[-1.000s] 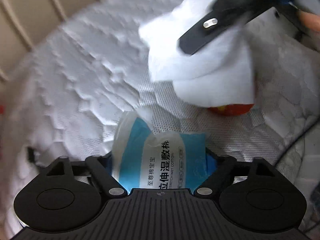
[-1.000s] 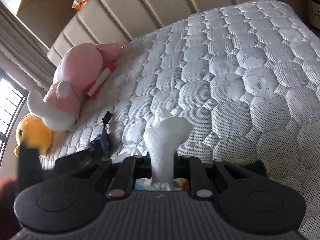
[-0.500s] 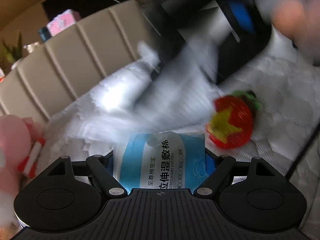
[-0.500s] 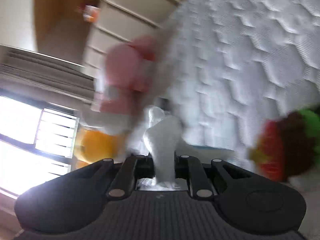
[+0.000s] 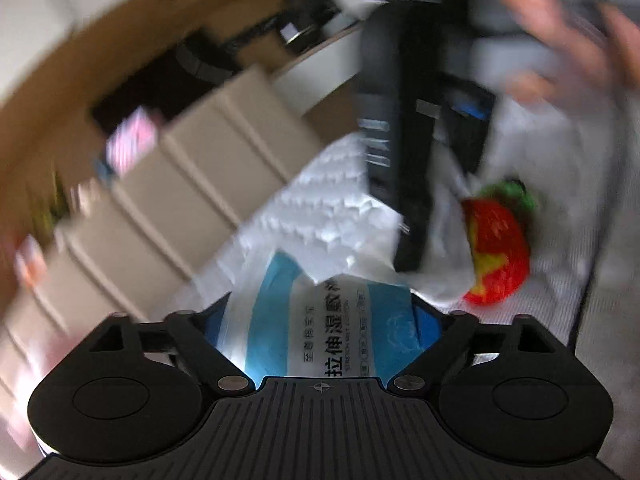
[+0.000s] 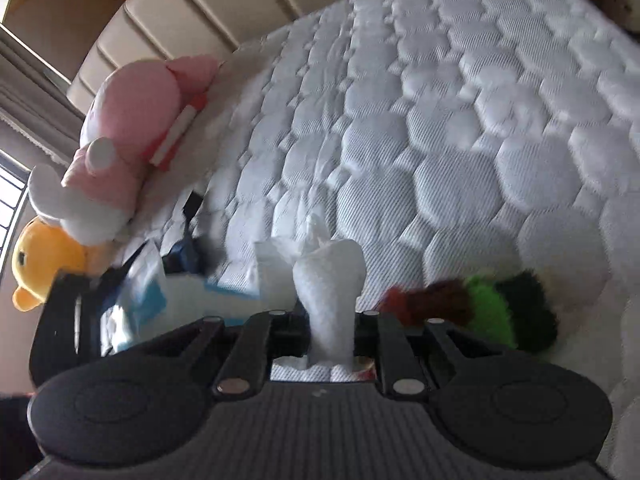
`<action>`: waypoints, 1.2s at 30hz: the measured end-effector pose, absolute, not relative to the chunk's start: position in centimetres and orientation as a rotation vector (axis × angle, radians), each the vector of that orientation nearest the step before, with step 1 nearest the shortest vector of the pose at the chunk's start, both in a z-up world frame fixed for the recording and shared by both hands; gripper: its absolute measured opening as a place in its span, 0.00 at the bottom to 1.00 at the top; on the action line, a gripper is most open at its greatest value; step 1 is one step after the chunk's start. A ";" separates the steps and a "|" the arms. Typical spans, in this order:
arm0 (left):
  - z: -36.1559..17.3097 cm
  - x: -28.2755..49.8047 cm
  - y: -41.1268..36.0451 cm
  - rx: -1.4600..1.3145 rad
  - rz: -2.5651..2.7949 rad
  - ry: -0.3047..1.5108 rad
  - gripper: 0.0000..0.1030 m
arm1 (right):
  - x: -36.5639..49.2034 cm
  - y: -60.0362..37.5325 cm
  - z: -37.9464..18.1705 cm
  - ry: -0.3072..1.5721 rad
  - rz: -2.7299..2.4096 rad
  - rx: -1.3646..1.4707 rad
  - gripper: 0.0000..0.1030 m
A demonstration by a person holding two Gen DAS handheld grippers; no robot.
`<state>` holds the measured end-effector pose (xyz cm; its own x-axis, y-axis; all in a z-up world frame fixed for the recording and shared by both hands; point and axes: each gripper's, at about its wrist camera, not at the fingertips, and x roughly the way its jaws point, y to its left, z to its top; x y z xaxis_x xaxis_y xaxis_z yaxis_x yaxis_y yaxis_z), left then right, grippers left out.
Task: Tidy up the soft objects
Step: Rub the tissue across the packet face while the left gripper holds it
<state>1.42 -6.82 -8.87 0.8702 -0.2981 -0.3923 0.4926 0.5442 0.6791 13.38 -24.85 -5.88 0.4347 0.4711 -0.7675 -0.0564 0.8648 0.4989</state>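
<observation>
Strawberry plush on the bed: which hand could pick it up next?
Probably left. The left gripper's jaws have just been opening around the blue wipes pack, with the strawberry plush just ahead. The right gripper is shut on a white tissue.

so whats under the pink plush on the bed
The pink plush lies on the white quilted mattress, with a yellow duck plush below it at the bed's edge. Anything beneath its body is covered.

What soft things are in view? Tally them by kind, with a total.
Plush toys: 3 (pink plush, yellow duck, strawberry plush)
Wipes packs: 1 (blue-and-white pack)
Tissues: 1 (white tissue)
Total: 5
</observation>
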 end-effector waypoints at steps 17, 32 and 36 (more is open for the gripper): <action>-7.8 4.6 -4.4 0.880 -0.566 0.696 0.98 | 13.4 -25.5 -4.2 0.999 0.519 0.595 0.16; -12.3 7.8 -3.9 0.993 -0.642 0.558 0.99 | 15.4 -20.4 -8.5 1.196 0.484 0.359 0.09; -12.3 9.3 -2.9 0.856 -0.664 0.611 0.86 | 15.3 -20.0 -7.9 1.154 0.463 0.301 0.11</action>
<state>9.30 -2.85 -12.25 0.6427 -0.2762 -0.7146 0.7351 0.4849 0.4737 15.25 -20.01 -7.93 0.3269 0.4978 -0.8033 -0.1952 0.8673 0.4580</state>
